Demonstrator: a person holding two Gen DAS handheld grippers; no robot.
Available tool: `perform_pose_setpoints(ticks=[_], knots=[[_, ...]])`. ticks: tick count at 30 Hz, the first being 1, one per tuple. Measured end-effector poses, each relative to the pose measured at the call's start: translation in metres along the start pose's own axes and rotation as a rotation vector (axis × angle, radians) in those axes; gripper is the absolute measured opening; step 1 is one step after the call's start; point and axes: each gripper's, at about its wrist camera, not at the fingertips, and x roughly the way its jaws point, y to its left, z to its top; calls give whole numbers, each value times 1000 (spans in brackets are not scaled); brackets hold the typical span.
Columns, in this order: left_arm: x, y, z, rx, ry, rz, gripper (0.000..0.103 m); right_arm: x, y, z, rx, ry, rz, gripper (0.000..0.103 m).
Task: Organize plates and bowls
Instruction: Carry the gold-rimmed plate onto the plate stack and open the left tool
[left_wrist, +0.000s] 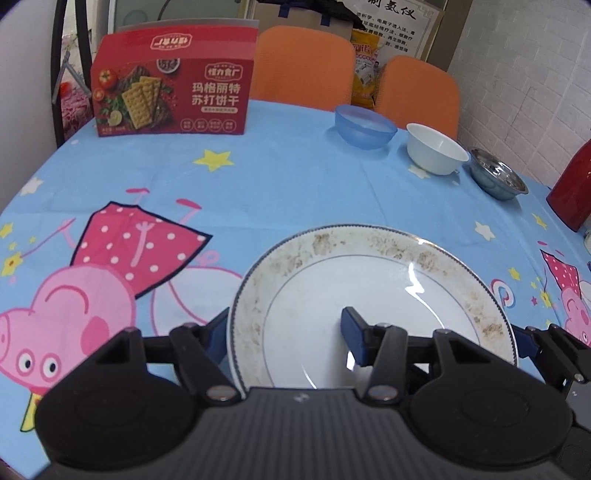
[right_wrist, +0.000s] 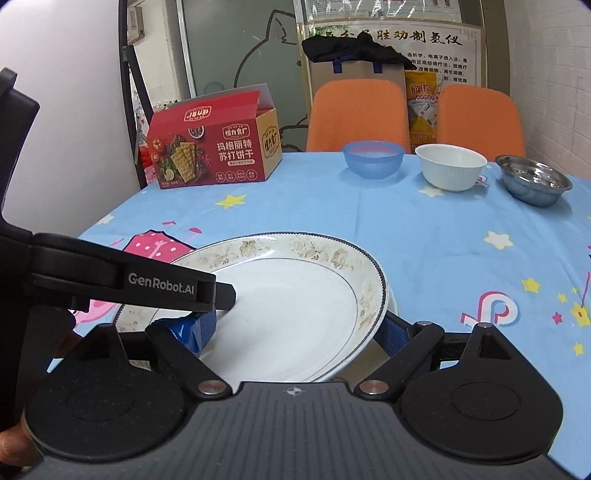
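On the table: flowery plate lies on the cartoon tablecloth.
Left gripper: pinches the plate's edge.
Right gripper: pinches the plate's other edge.
Far side: blue bowl, white bowl, steel bowl in a row.

Plates and bowls on my table

I'm seeing a white plate with a worn floral rim and a thin blue edge line lying between the fingers of my left gripper, one finger over its inner surface and one outside its rim; in the right view a second plate's rim is peeking out beneath it. Well beyond the fingertips, a translucent blue bowl, a white bowl and a steel bowl are sitting upright in a row, apart from each other.
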Motion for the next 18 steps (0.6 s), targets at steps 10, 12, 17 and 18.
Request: perform_pose_setpoints(ticks=[10, 12, 17, 18], knots=[[-36, 4, 19, 11, -147, -5, 71, -13, -13, 6, 74, -27, 2, 78], [-41, 4, 23, 8, -162, -4, 71, -19, -16, 8, 83, -52, 13, 78], [-42, -2, 25, 6, -161, -12, 72, -47, -28, 16, 93, -169, -29, 78], [-41, -5, 25, 9, -159, -13, 73, -49, -31, 17, 86, -172, -37, 78]])
